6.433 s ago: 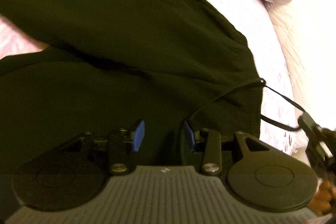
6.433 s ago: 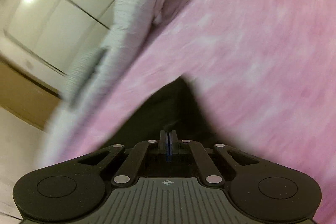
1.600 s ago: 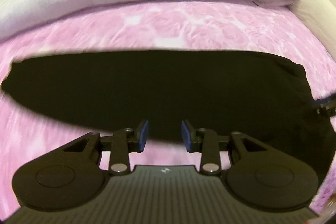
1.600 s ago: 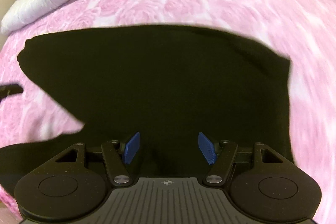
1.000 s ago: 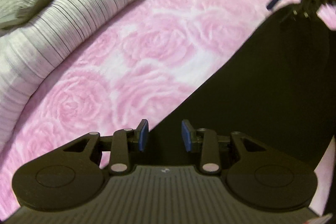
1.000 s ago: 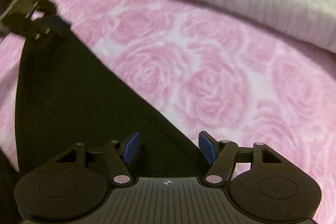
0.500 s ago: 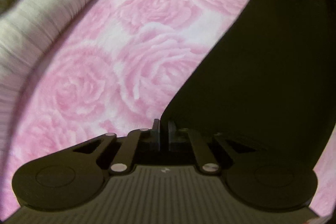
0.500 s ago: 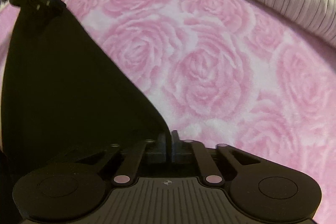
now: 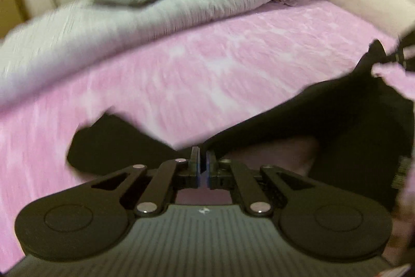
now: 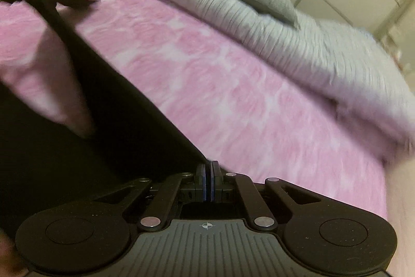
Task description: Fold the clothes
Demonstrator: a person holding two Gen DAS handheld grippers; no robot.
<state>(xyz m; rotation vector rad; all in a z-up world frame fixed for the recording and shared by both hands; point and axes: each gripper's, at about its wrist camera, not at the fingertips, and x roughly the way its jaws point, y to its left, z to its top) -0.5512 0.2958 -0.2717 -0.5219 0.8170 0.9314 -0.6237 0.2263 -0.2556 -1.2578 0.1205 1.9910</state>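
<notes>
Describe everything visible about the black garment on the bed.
The black garment is plain, dark, thin soft fabric with no visible print. It is partly lifted off the pink rose-patterned bedspread, pinched at two corners: the left gripper is shut on one, the right gripper on another. Between them the cloth hangs slack and creased, with a loose flap lying on the bedspread left of the left gripper. Motion blur hides seams and finer detail.

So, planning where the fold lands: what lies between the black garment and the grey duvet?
Only bare pink bedsheet between black garment and grey duvet; both wrist views show it.
</notes>
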